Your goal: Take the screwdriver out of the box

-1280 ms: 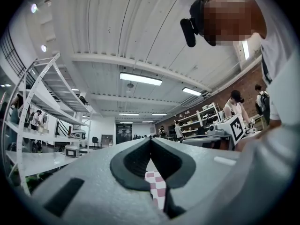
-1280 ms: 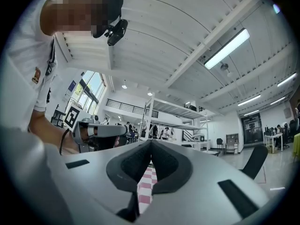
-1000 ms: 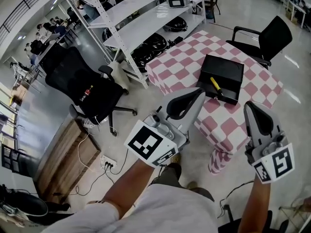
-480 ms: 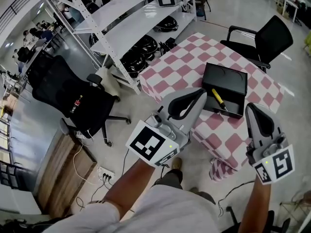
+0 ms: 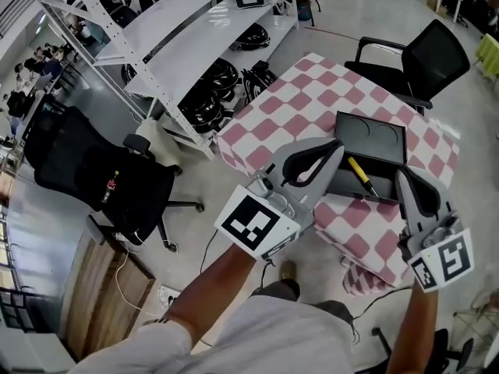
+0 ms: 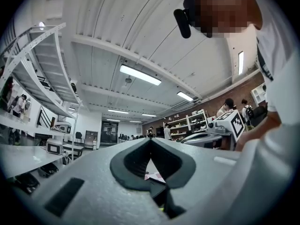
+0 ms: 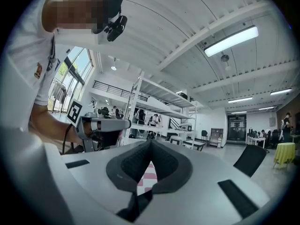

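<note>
- Step in hand: the approach. Both claws hang in the air on the near side of the table (image 5: 290, 109), and neither of them touches the box or the screwdriver yet.
- The left claw (image 5: 335, 149) is clenched, with nothing between its jaws. The right claw (image 5: 405, 179) is clenched too, and also empty.
- The screwdriver (image 5: 359, 168), with a yellow handle, lies inside the open black box (image 5: 374, 135), by the box wall that is nearest to the claws. It lies between the two claw tips and just beyond them, a little nearer to the right claw.
- Next move, as I judge it: one claw, probably the right, must release its jaws, pass over the near wall of the box, come down around the handle and clench on it. Then it must lift the tool above the wall.
- Edges: the box sits near the table edge on the claws' side, so a push on it could slide it. The other claw could steady the box.
- Open room: beyond the box stands a black chair (image 5: 425, 57), and a white shelf rack (image 5: 195, 41) is well apart, off the left claw's side. Neither seems to be in the way.
</note>
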`<state>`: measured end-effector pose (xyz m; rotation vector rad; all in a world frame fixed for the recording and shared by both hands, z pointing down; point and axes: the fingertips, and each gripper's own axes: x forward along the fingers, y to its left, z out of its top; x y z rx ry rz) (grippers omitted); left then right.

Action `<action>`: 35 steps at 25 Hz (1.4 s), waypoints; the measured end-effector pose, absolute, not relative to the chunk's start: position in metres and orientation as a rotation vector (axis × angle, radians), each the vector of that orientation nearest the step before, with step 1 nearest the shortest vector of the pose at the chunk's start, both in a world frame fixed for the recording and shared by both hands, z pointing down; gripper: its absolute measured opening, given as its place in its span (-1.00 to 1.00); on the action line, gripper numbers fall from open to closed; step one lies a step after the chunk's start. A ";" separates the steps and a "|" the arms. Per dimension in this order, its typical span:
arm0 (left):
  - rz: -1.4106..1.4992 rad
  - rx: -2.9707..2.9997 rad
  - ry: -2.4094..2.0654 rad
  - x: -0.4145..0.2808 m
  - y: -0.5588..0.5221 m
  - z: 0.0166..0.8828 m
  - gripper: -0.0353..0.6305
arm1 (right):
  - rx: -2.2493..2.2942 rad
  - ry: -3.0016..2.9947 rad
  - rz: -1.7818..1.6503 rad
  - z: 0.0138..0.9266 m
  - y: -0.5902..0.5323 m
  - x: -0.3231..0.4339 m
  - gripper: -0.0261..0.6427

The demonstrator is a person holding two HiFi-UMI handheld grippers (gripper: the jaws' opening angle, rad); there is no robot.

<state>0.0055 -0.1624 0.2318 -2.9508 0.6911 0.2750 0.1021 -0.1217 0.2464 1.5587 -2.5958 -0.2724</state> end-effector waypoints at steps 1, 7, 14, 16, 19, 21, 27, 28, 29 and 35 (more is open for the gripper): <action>0.264 -2.966 0.679 0.004 -0.168 0.235 -0.85 | 1.564 -2.584 -0.268 0.248 -0.127 0.099 -0.89; 0.258 -3.000 0.619 0.004 -0.200 0.246 -0.85 | 1.594 -2.534 -0.266 0.250 -0.158 0.092 -0.89; 0.285 -2.994 0.603 0.011 -0.230 0.254 -0.85 | 1.588 -2.494 -0.225 0.259 -0.190 0.099 -0.89; 0.278 -2.999 0.615 0.014 -0.236 0.258 -0.85 | 1.578 -2.487 -0.212 0.265 -0.197 0.102 -0.89; 0.255 -2.994 0.624 0.022 -0.242 0.263 -0.85 | 1.558 -2.478 -0.178 0.275 -0.205 0.108 -0.89; 0.238 -2.992 0.641 0.026 -0.246 0.267 -0.85 | 1.542 -2.476 -0.155 0.283 -0.209 0.112 -0.89; 0.199 -2.994 0.710 0.038 -0.256 0.275 -0.85 | 1.472 -2.473 -0.100 0.303 -0.221 0.124 -0.89; 0.193 -2.993 0.715 0.042 -0.257 0.277 -0.85 | 1.462 -2.471 -0.092 0.306 -0.222 0.127 -0.89; 0.184 -2.993 0.718 0.045 -0.258 0.279 -0.85 | 1.452 -2.468 -0.084 0.309 -0.224 0.129 -0.89; 0.119 -3.011 0.745 0.061 -0.262 0.299 -0.85 | 1.382 -2.449 0.005 0.337 -0.230 0.140 -0.89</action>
